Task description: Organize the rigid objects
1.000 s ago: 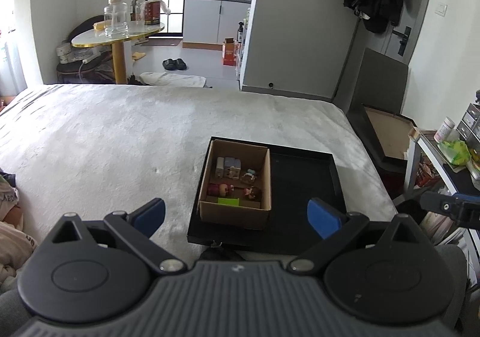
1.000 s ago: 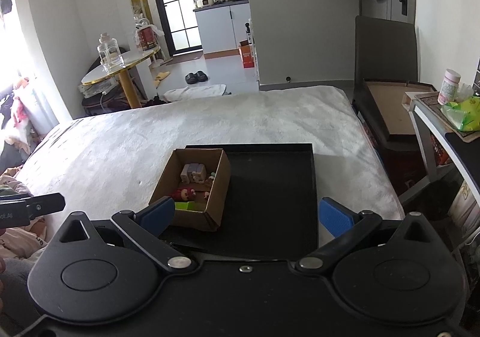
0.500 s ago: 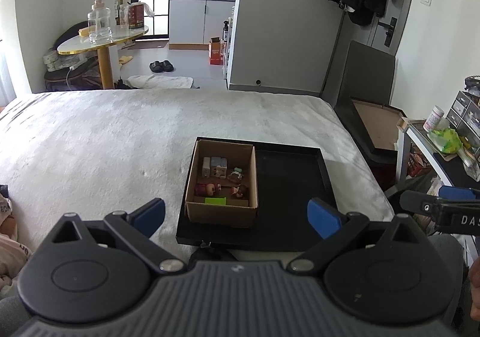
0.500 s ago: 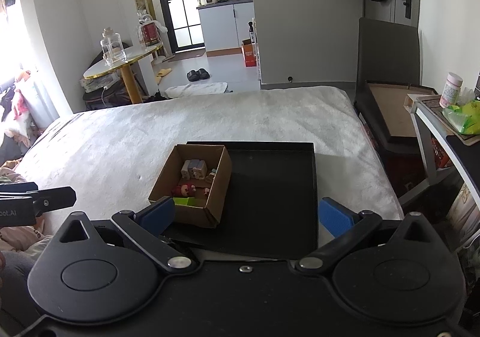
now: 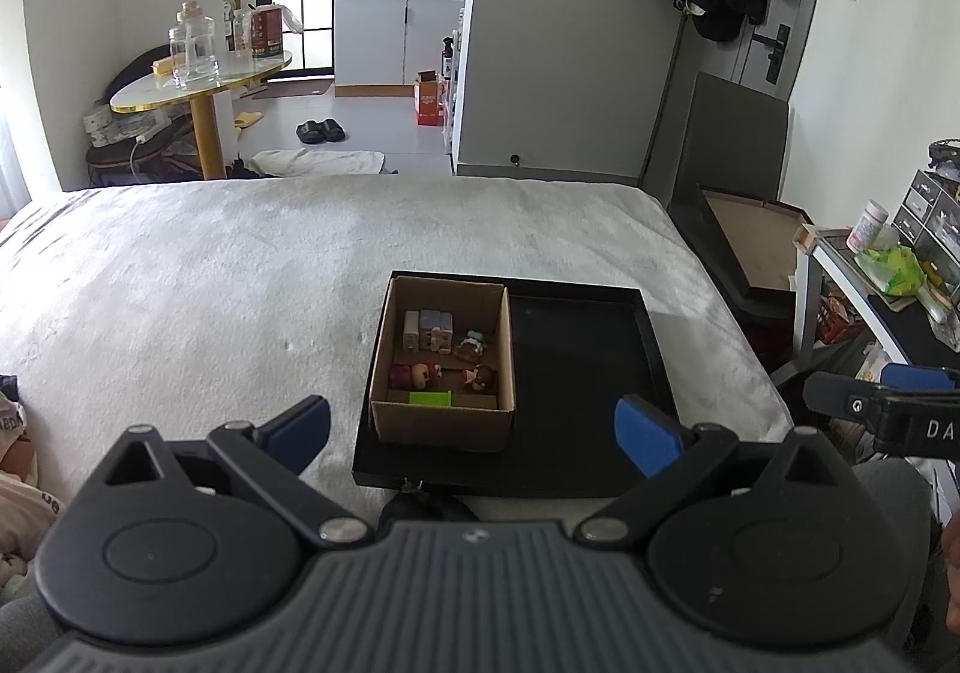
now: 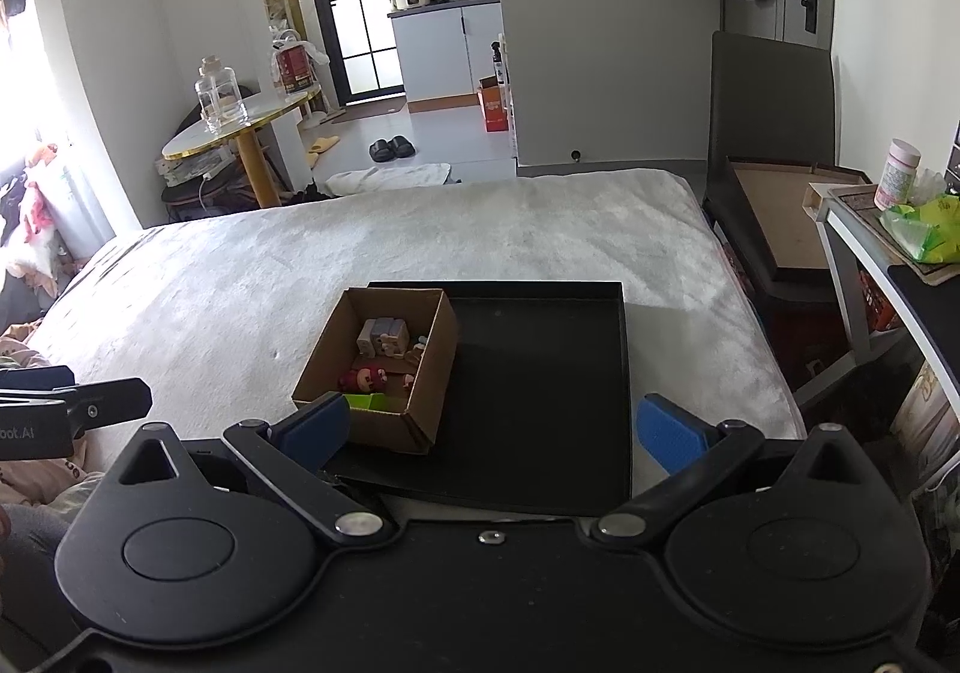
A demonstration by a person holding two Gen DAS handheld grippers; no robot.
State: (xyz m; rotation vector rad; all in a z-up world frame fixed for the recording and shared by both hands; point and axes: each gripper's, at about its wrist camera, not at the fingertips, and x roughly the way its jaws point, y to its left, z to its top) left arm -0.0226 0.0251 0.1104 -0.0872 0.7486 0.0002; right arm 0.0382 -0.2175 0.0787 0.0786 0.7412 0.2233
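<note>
Cardboard box (image 5: 443,367) of small toys (image 5: 444,352) occupies the black tray's (image 5: 576,373) left side, near the bed's (image 5: 210,277) front edge. Left gripper (image 5: 471,430) and right gripper (image 6: 492,427): jaws wide, empty. Risk: tray tipping on soft bedding when pressed.

An open cardboard box (image 5: 443,361) of small figurines (image 5: 420,374) sits upright in the black tray's (image 5: 651,334) left half.

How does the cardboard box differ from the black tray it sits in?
The box is brown, tall-walled and holds small toys; the tray is black, shallow, wider, and bare on its right half. The box fills only the tray's left side. Both are open-topped rectangles.
</note>
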